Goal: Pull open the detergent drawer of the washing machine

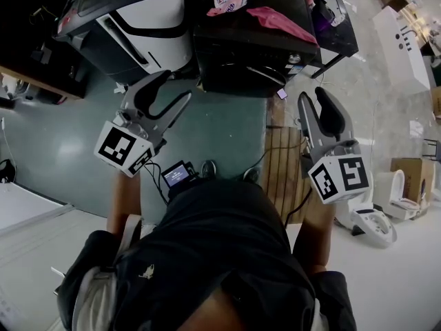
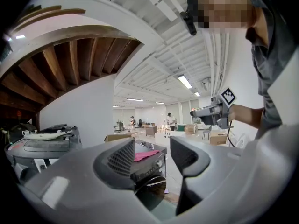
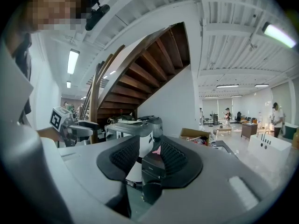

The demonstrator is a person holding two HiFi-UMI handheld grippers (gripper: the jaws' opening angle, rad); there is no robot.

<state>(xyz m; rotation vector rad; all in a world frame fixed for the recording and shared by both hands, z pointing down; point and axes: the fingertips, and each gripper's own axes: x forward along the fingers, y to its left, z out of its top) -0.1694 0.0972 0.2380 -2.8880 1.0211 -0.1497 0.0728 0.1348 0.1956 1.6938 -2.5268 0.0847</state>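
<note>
Well ahead sits washing machine [image 1: 227, 47]. Left gripper [image 1: 178, 86] fingers wide, right gripper [image 1: 313, 94] fingers narrow, both empty. Close in, grip drawer front, pull straight.

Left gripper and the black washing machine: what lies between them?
Nothing. In the head view only bare green floor shows between the left gripper and the washing machine; the left gripper view agrees.

Two hand-held grippers [image 1: 176, 87] [image 1: 313, 95], one black washing machine [image 1: 248, 50], one white appliance [image 1: 134, 23], one pink cloth [image 1: 279, 21].
</note>
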